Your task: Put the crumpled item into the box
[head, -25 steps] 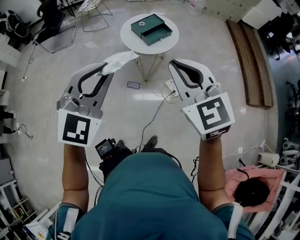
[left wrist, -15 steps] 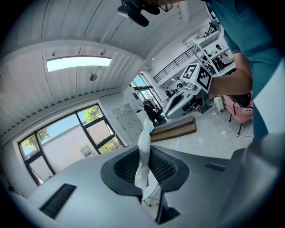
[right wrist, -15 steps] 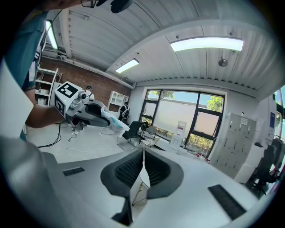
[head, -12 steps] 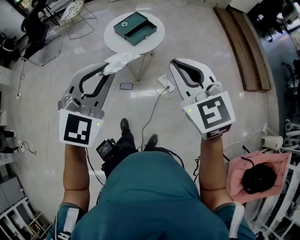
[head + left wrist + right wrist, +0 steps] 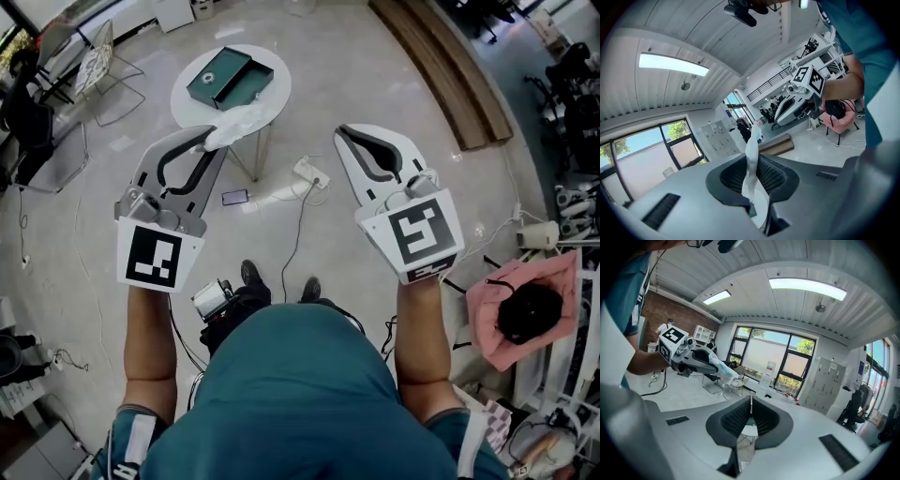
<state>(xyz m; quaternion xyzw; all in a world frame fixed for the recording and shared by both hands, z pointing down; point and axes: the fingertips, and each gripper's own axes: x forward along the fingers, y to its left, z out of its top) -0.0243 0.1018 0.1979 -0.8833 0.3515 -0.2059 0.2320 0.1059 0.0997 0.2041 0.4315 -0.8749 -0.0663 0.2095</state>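
Note:
My left gripper (image 5: 204, 142) is shut on a white crumpled item (image 5: 240, 122), which sticks out past the fingertips toward the table. In the left gripper view the crumpled item (image 5: 751, 161) rises in a twisted strip between the pads. The dark green box (image 5: 228, 78), with its drawer pulled out, sits on a round white table (image 5: 266, 97) ahead and slightly left. My right gripper (image 5: 341, 134) is held level with the left one, jaws shut and nothing in them. The right gripper view shows the left gripper (image 5: 696, 357) with the crumpled item (image 5: 724, 371) at its tip.
On the pale floor lie a power strip (image 5: 307, 172) with trailing cables and a phone (image 5: 236, 197). A long wooden bench (image 5: 441, 70) runs at the upper right. A chair with a pink cloth (image 5: 525, 314) stands at the right, and wire chairs (image 5: 94, 66) at the upper left.
The table with the box has slid leftward in the head view and the bench has swung toward the middle. Both grippers keep the same pose and grip.

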